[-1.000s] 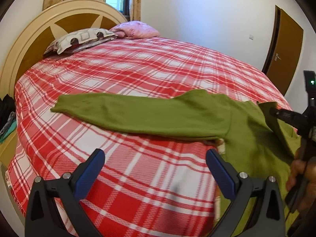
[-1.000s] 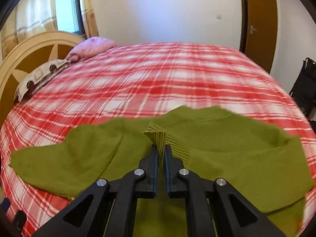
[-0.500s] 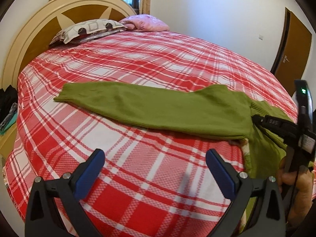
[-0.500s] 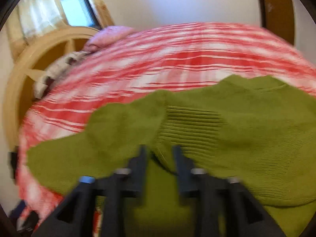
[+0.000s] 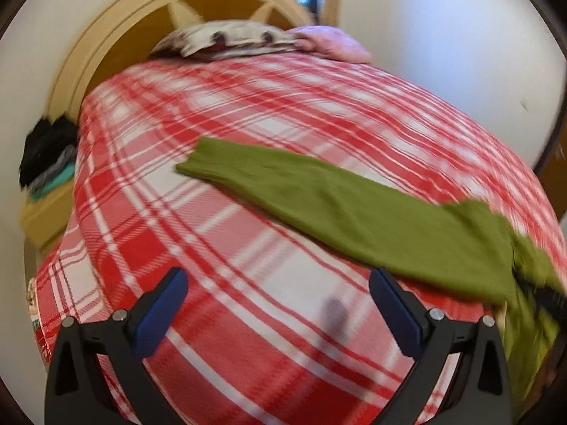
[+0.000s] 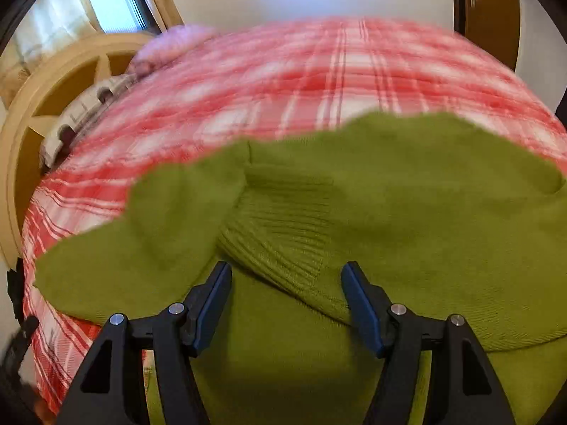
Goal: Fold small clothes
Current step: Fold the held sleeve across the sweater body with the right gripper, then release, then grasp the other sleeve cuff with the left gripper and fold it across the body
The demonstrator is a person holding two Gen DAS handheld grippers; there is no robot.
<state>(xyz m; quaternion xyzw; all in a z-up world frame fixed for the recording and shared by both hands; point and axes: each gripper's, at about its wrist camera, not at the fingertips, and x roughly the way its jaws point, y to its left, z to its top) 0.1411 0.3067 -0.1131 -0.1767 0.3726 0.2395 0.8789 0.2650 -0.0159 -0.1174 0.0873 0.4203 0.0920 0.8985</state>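
A green knit sweater (image 6: pixel 407 194) lies on the red plaid bed (image 6: pixel 248 106). One sleeve is folded across its body, and that sleeve's ribbed cuff (image 6: pixel 283 233) rests just ahead of my right gripper (image 6: pixel 287 271). The right gripper is open, and its blue pads (image 6: pixel 216 301) stand apart from the cloth. The other sleeve (image 5: pixel 319 205) stretches flat to the left over the bed (image 5: pixel 248 124). My left gripper (image 5: pixel 278 279) hangs open above bare plaid, nearer than that sleeve, with nothing between its fingers. The left wrist view is blurred.
A cream and brown headboard (image 5: pixel 212 10) with a patterned pillow (image 5: pixel 230 39) and a pink pillow (image 5: pixel 329 42) stands at the far end. Dark and teal clothes (image 5: pixel 46 163) sit on a low stand left of the bed. A brown door (image 6: pixel 492 10) is at the back right.
My right gripper has opened and let go of the ribbed cuff, which now lies on the sweater's body. My left gripper has moved left along the bed, still open.
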